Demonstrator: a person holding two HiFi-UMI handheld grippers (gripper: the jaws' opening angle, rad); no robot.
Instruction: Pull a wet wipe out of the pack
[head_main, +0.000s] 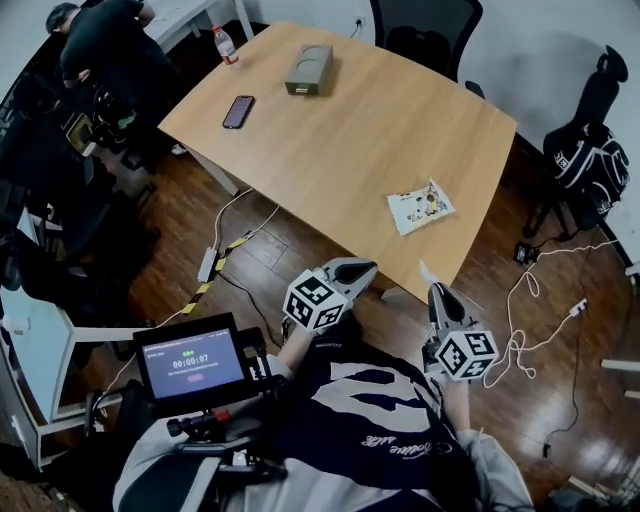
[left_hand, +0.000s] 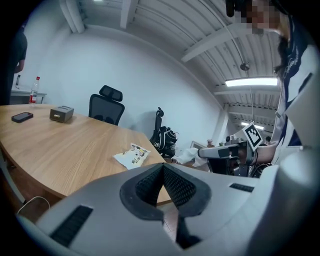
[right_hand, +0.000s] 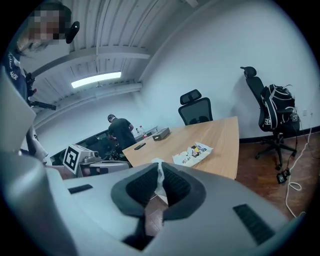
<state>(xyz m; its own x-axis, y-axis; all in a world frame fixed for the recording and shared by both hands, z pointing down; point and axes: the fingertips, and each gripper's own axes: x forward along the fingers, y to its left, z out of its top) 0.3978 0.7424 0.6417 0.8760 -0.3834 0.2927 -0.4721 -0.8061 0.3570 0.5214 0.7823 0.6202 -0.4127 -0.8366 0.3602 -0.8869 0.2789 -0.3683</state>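
Pack (head_main: 420, 207) flat on table (head_main: 330, 140) near front edge, long axis across view, apart from both grippers: straight ahead of right gripper (head_main: 434, 288), ahead-right of left gripper (head_main: 364, 268). Right jaws pinch thin white wipe (right_hand: 160, 177). Left jaws together, empty

Wipe pack (head_main: 421, 209) on table (head_main: 350, 140), near the front edge. Phone (head_main: 238, 111) and box (head_main: 309, 68) at far end, phone left of box.
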